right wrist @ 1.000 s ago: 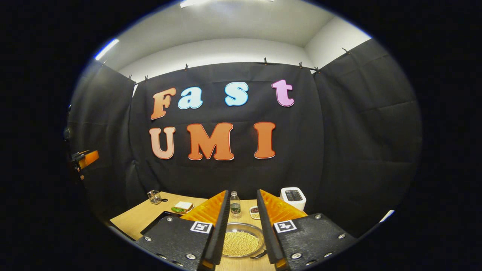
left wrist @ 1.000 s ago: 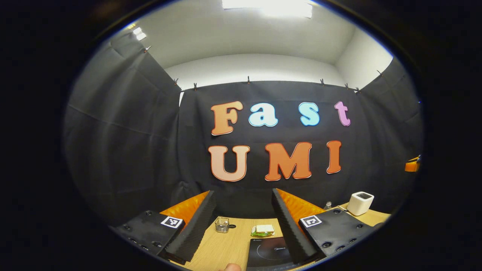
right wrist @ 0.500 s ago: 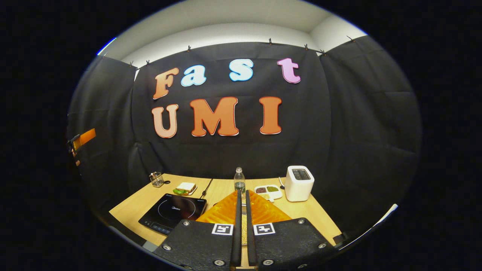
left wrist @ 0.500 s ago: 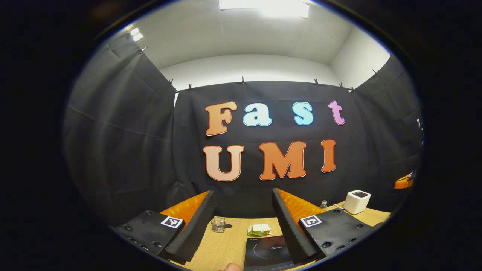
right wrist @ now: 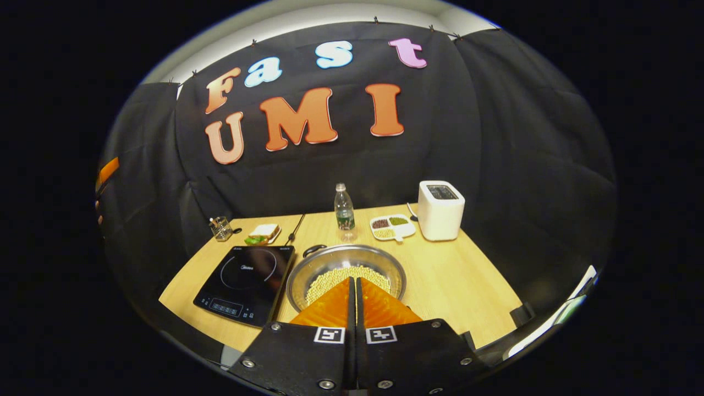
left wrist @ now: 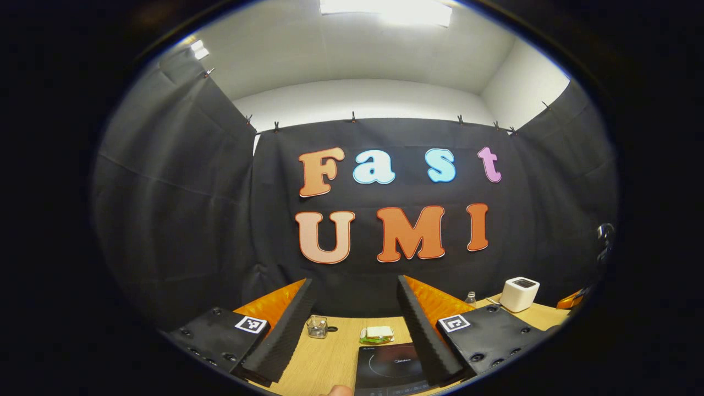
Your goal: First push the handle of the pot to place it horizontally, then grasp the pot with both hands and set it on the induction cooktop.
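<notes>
- Black cloth is hanging all around the booth, and a pale wooden table [right wrist: 451, 275] is carrying everything I am working with.
- I am seeing the right gripper [right wrist: 355, 281] with its fingers pressed together, nothing between them, their tips hanging over the near rim of the pot [right wrist: 385, 261].
- I cannot tell whether those tips are touching the rim or hovering just above it.
- That pot is sitting on the table just right of the induction cooktop [right wrist: 247, 280], a shallow metal one holding pale yellow grains.
- One dark handle [right wrist: 313, 250] is showing at its far left rim, pointing toward the back of the table.
- Beyond the pot, a water bottle [right wrist: 344, 212] is standing upright, with a divided dish [right wrist: 391, 226] of dark, green and pale grains beside it and a white toaster [right wrist: 440, 210] further right.
- Behind the cooktop a sandwich [right wrist: 263, 233] is lying on a plate, and a small glass jar [right wrist: 221, 228] is standing to its left.
- I am holding the left gripper [left wrist: 356, 286] with its fingers spread wide, gripping nothing and touching nothing, up above the table.
- Between those fingers I am looking at the jar [left wrist: 317, 326], the sandwich [left wrist: 378, 333] and the cooktop's [left wrist: 391, 367] far edge, with the toaster [left wrist: 519, 294] off to the right.
</notes>
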A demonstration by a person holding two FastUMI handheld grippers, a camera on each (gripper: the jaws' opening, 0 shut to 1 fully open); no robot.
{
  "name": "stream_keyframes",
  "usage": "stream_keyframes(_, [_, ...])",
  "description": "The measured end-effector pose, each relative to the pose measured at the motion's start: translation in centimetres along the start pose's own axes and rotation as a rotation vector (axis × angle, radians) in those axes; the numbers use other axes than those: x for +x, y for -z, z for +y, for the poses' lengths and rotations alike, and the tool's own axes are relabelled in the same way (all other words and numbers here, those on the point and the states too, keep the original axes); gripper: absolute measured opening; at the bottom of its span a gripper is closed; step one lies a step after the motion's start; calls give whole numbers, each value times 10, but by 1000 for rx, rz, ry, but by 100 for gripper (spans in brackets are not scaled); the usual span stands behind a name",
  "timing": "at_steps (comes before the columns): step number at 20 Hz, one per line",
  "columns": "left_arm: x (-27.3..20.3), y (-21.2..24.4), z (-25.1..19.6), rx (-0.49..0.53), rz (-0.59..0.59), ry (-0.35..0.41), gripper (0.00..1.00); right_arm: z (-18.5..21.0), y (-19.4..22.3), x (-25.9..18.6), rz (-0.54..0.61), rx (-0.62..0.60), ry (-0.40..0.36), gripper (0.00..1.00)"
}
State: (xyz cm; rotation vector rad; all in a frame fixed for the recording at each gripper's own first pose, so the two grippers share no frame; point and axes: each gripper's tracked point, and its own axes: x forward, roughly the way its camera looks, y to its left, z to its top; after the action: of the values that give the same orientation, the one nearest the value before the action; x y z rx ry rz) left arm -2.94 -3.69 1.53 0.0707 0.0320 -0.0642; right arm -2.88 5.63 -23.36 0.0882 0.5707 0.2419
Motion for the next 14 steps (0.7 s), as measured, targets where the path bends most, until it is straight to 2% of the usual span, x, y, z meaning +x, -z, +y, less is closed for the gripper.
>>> stream_keyframes(7, [9,13,0,-18,34,0,98,-2,79,27,183,15,-18,0])
stream_keyframes(14, [13,21,-2,-7,49,-1,98,-3,141,48,337,30,-39,0])
